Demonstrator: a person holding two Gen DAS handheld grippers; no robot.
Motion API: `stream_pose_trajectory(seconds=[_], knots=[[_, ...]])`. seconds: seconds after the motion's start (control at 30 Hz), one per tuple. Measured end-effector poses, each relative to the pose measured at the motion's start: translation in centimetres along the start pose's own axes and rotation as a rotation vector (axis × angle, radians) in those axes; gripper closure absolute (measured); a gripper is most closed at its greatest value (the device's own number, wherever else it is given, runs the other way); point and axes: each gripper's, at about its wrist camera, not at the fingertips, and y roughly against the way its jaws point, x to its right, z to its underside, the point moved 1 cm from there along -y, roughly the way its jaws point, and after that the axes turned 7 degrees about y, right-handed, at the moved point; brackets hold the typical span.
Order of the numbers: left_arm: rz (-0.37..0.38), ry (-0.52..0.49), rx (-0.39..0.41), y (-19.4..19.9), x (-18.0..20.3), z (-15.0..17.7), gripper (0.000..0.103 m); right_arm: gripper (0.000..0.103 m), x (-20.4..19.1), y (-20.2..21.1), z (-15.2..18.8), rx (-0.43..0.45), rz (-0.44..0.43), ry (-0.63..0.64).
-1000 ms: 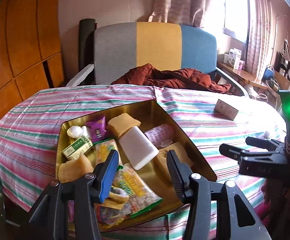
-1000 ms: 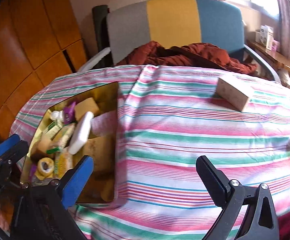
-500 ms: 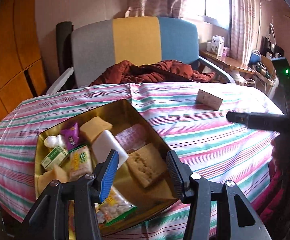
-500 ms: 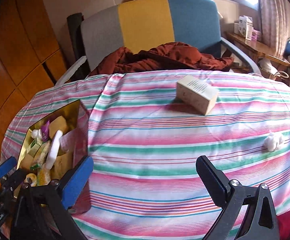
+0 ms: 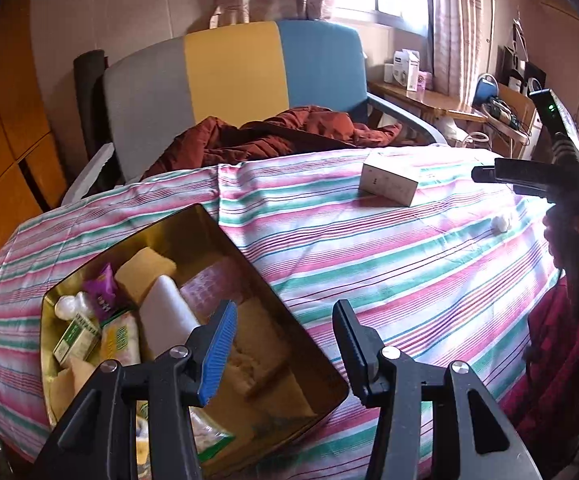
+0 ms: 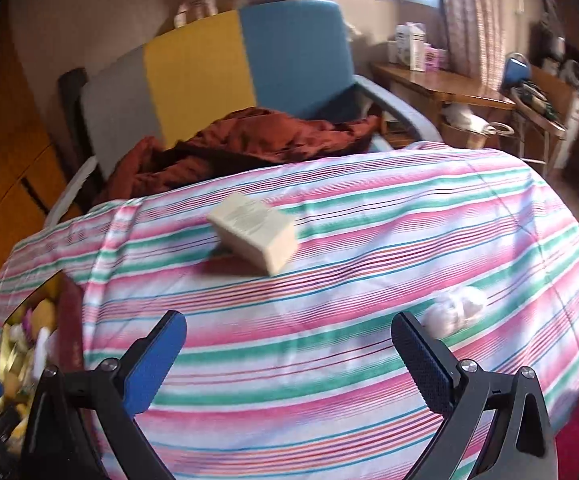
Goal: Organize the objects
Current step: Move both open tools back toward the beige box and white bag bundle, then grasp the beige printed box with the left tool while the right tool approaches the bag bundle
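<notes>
On the round table covered by a pink, green and white striped cloth point(image 5: 389, 264), a gold rectangular metal tin point(image 5: 225, 220) packed with small packets is seen in full only from the left wrist; in the right wrist view just its near corner is caught at the left edge. The left gripper point(image 5: 285, 344) is held over the tin's right rim, jaws parted, nothing between them. The right gripper point(image 6: 289, 354) is spread wide above bare cloth. A cream cardboard box point(image 6: 255, 232) and a small white crumpled lump point(image 6: 455, 312) are left well apart, with open cloth around both.
</notes>
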Motion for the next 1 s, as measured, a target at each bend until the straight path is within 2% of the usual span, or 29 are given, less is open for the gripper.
stream_pose_trajectory(seconds=[0.07,0.2,0.33,0.53,0.73,0.93,1.0], knots=[[0.005,-0.013,-0.006,-0.5,0.7,-0.4,0.053,0.000,2.3,-0.9,-0.1,-0.006,0.048,-0.045],[0.023,-0.031,-0.024,-1.5,1.9,-1.3,0.053,0.000,6.7,-2.0,0.6,-0.004,0.080,-0.186],[0.049,-0.050,-0.041,-2.8,3.6,-2.4,0.053,0.000,9.8,-2.7,1.4,-0.023,0.047,-0.350],[0.117,-0.052,-0.098,-5.6,6.5,-4.0,0.053,0.000,12.2,-2.1,2.1,-0.006,0.035,-0.489],[0.151,-0.041,-0.152,-8.7,8.8,-6.1,0.053,0.000,13.1,-2.0,2.5,-0.005,0.018,-0.557],[0.220,0.046,-0.232,-12.8,10.9,-9.3,0.053,0.000,12.7,-1.8,2.4,0.006,-0.020,-0.550],[0.257,0.111,-0.266,-14.5,11.5,-10.6,0.052,0.000,12.5,-1.8,2.3,0.007,-0.035,-0.546]])
